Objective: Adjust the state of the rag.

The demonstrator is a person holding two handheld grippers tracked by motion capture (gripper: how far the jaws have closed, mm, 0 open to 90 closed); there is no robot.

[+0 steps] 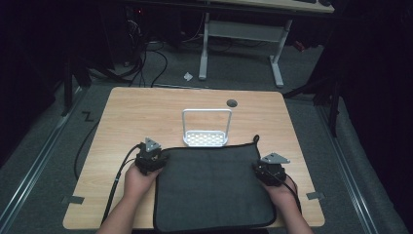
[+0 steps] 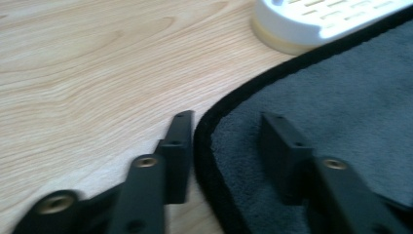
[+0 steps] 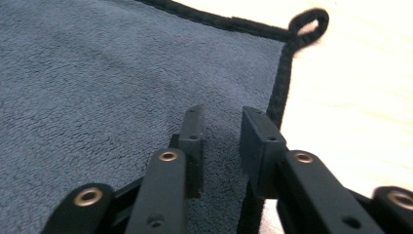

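Note:
A dark grey towel (image 1: 214, 185) with black edging lies flat on the near half of the wooden table (image 1: 146, 112). My left gripper (image 1: 150, 158) sits at its far left corner. In the left gripper view it is open (image 2: 226, 119), with one jaw over the wood and the other over the towel (image 2: 341, 97), so the jaws straddle the black border. My right gripper (image 1: 269, 170) rests at the towel's right edge. It is open with a narrower gap (image 3: 223, 113) above the cloth (image 3: 97, 73), just inside the border. A hanging loop (image 3: 308, 24) sticks out at the far right corner.
A white rack (image 1: 206, 139) with a tall wire handle stands just behind the towel's far edge, and its base (image 2: 311, 24) is close to my left gripper. A cable hole (image 1: 232, 103) lies further back. Beyond the table stand a desk's white legs (image 1: 204, 48).

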